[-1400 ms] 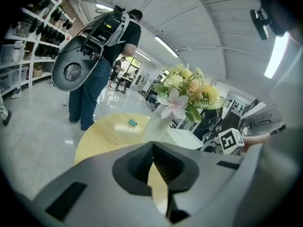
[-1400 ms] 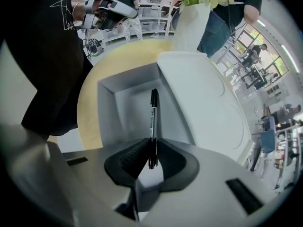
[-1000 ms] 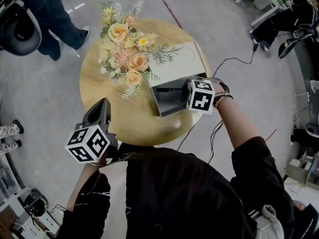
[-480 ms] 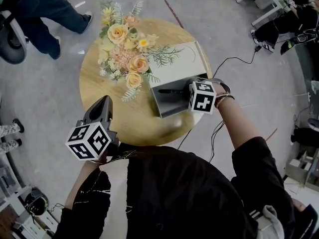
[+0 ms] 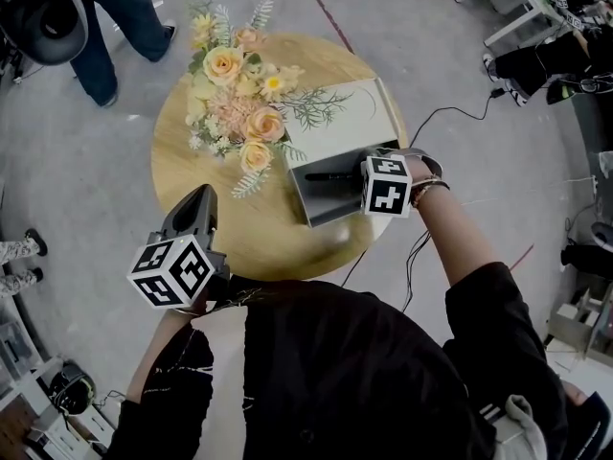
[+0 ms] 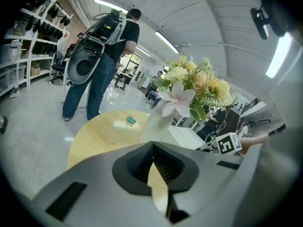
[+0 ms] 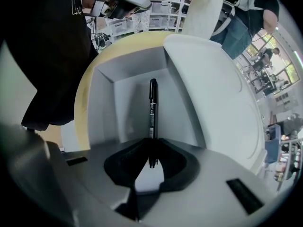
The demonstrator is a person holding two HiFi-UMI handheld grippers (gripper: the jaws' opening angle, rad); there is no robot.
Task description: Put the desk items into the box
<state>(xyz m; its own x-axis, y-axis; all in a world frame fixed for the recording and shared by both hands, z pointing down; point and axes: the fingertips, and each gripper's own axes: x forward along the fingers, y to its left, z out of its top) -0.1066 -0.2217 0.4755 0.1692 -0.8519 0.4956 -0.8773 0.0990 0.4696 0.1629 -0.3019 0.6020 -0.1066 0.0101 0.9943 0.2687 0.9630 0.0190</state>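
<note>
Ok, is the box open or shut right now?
Open. The box has its lid swung back over the table, and its grey inside shows, with a black pen in it.

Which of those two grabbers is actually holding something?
The right gripper, reaching into the open grey box: its jaws pinch a black marker pen, though they have just opened slightly. The left gripper has its jaws together, empty.
</note>
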